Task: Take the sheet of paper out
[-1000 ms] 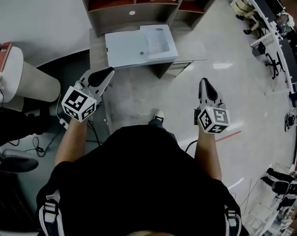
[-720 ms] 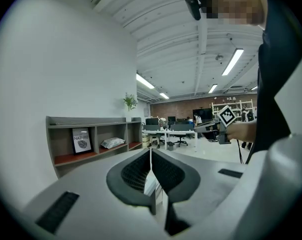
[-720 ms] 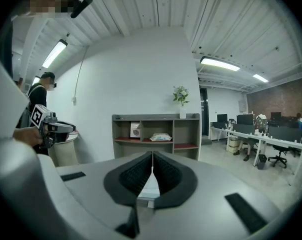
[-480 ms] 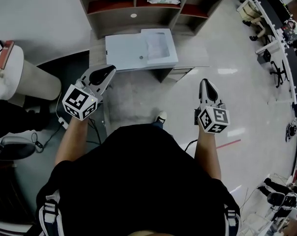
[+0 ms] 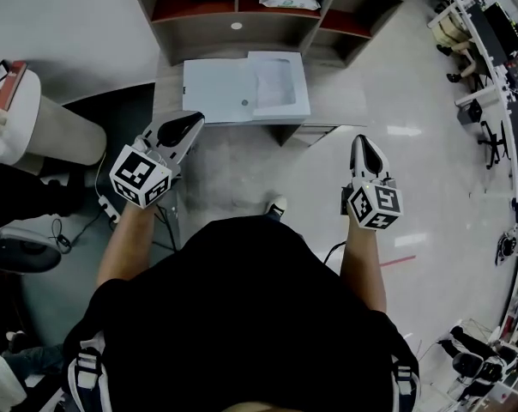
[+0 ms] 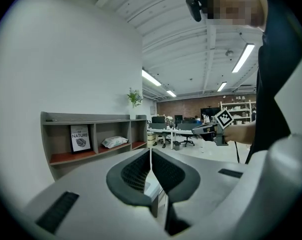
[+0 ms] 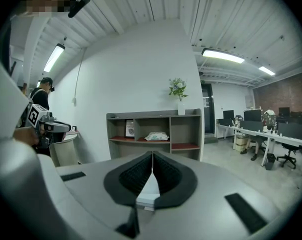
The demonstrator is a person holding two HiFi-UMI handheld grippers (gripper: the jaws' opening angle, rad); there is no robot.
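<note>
Though left gripper [image 5: 189, 123] and right gripper [image 5: 363, 142] jaws are closed empty, a shelf card [image 6: 80, 138] reads "NATURE".

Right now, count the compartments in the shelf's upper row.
3. The left compartment holds a sign, the middle compartment a white pack, and the right compartment sits beside it. A lower row is partly hidden behind the right gripper.

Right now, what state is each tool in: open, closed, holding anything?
Left tool: closed, holding nothing.
Right tool: closed, holding nothing.
</note>
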